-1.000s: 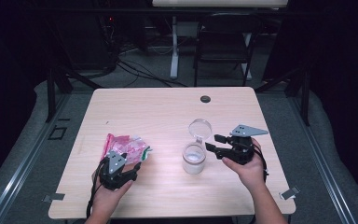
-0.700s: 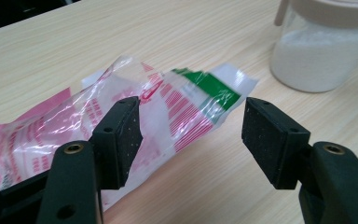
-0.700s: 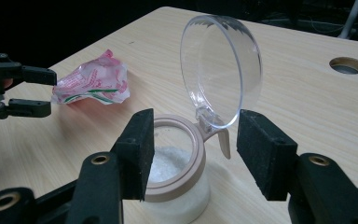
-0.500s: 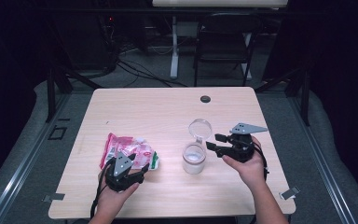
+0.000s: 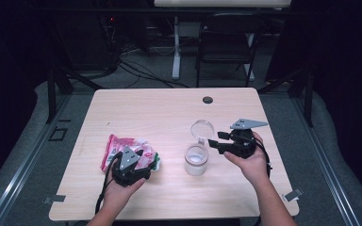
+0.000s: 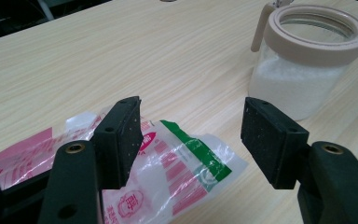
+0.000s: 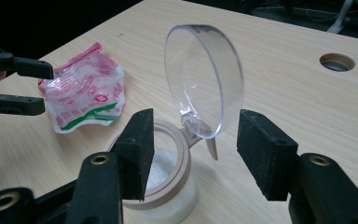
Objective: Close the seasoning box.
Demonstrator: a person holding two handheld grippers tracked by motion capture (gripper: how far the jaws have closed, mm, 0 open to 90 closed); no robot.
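Meanwhile the left gripper [image 5: 139, 162] has slid rightward, jaws spread over the crumpled pink-and-green plastic bag [image 6: 168, 172] lying on the table; the released right gripper [image 7: 191, 154] frames the white-filled jar's [image 5: 196, 160] raised clear lid [image 7: 204, 79], so pickup seems pending.

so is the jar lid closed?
No, in the right gripper view the clear hinged lid stands open above the jar, whose mouth shows white grains inside.

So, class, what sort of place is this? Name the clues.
Probably a lab or recording studio: a bare wooden table ringed by dark curtains, loose cables on the floor behind, and a folding chair.
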